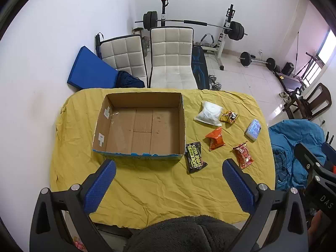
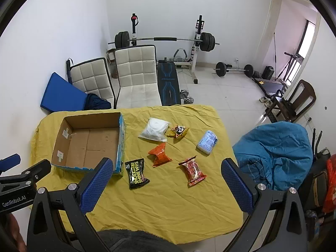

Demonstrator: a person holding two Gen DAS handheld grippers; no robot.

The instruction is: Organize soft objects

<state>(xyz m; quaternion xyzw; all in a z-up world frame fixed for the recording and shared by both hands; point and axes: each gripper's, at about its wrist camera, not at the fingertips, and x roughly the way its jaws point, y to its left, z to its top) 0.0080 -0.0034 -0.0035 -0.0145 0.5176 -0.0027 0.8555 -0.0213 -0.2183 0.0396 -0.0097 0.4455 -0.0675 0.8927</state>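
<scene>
An open cardboard box [image 1: 139, 126] [image 2: 88, 145] stands empty on the yellow tablecloth [image 1: 157, 184] [image 2: 168, 199]. To its right lie several soft packets: a black wipes pack [image 1: 195, 157] [image 2: 136, 173], an orange packet [image 1: 215, 139] [image 2: 160, 155], a red packet [image 1: 243, 156] [image 2: 192, 170], a white bag [image 1: 209, 113] [image 2: 155, 129], a yellow panda packet [image 1: 229, 117] [image 2: 178, 131] and a blue-white tissue pack [image 1: 253, 130] [image 2: 207, 142]. My left gripper [image 1: 168, 184] is open and empty, high above the near table. My right gripper [image 2: 166, 187] is open and empty, also high above it.
Two white chairs [image 1: 171, 56] [image 1: 124, 54] stand behind the table's far edge. A blue cushion [image 1: 88, 68] leans at the wall. A blue beanbag [image 2: 277, 153] sits right of the table. Weight gear [image 2: 163, 40] fills the back of the room.
</scene>
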